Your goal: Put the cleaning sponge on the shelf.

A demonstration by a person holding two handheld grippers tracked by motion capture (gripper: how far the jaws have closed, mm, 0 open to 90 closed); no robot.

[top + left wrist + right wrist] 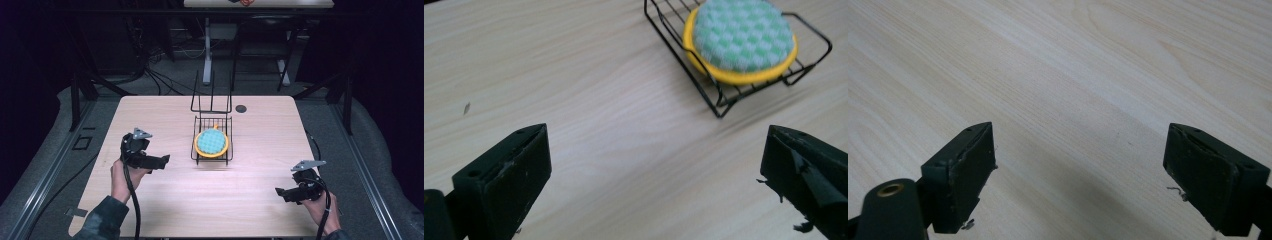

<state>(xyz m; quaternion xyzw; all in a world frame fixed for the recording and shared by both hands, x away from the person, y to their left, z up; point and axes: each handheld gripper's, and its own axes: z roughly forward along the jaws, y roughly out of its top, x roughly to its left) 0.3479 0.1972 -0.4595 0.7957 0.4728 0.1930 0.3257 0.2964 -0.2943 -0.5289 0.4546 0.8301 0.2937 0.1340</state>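
One round sponge (212,142), with a yellow rim and a pale green top quilted in a checker pattern, lies flat in a black wire rack (198,151) near the middle of the bench (165,205). The rack is a shallow tray of thin rods, with tall wire prongs rising at its far end. In the left gripper view the sponge (741,40) sits up and to the right, well apart from the two black, blocky jaws. The left claw (165,160) is released, jaws wide, hovering left of the rack (719,102). The right claw (278,192) is released too, near the bench's right front, over bare pale wood with fine straight grain (1058,75). No writing can be read.
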